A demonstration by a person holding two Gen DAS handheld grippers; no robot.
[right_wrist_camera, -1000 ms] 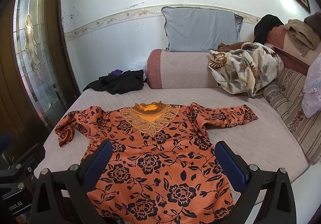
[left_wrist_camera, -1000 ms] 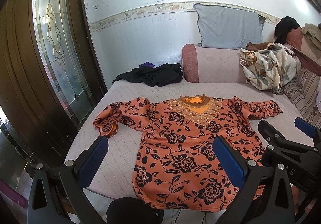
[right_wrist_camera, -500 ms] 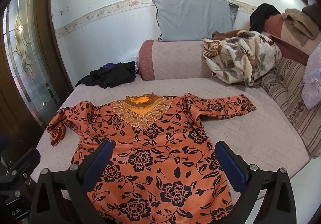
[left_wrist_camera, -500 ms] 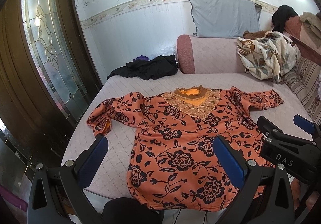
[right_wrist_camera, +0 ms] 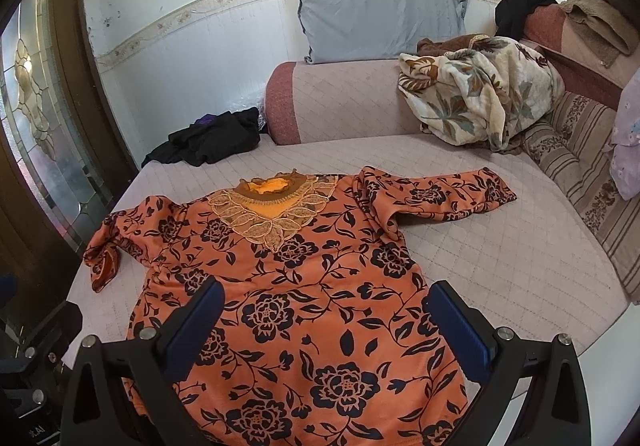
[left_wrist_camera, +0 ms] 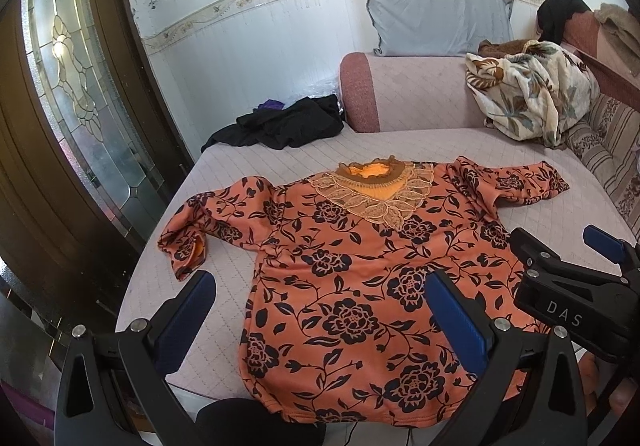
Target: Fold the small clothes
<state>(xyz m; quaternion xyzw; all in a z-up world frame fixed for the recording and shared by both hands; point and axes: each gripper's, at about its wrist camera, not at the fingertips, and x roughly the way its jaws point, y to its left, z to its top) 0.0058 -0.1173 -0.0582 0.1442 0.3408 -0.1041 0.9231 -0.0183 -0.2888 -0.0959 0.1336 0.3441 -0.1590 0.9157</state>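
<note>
An orange top with black flowers and a lace collar [left_wrist_camera: 352, 278] lies flat, face up, on the quilted sofa seat [left_wrist_camera: 248, 174], sleeves spread to both sides. It also shows in the right wrist view [right_wrist_camera: 304, 286]. My left gripper [left_wrist_camera: 320, 310] is open and empty, held above the top's lower left hem. My right gripper [right_wrist_camera: 324, 318] is open and empty above the lower middle of the top. The right gripper's body also shows in the left wrist view [left_wrist_camera: 560, 286], at the right.
A black garment pile [left_wrist_camera: 280, 124] lies at the seat's back left. A floral blanket [left_wrist_camera: 528, 98] and a grey pillow [left_wrist_camera: 432, 18] rest on the backrest. A glass-panelled wooden door [left_wrist_camera: 80, 86] stands at the left. A striped cushion [right_wrist_camera: 588, 166] lines the right side.
Both grippers have moved forward and a little lower toward the top, so it fills more of each view. Both stay open and empty.
</note>
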